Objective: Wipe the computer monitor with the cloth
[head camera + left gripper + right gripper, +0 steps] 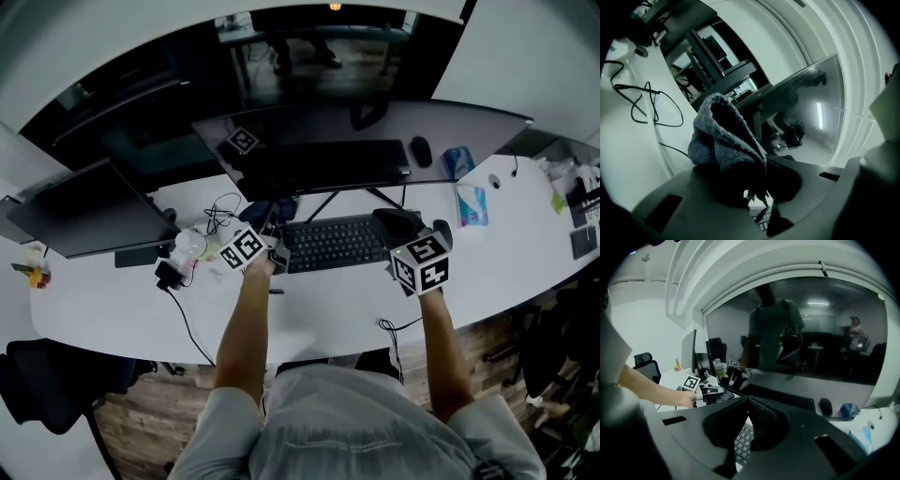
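Your left gripper (757, 187) grips the crumpled grey knitted cloth (726, 136), held just near of the wide dark computer monitor (323, 164). Your right gripper (747, 401) has its jaws together on nothing, above the black keyboard (333, 242).

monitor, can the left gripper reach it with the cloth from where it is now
Probably yes. The left gripper is shut on the cloth and sits just in front of the monitor, beside the keyboard; nothing seems to stand between cloth and screen.
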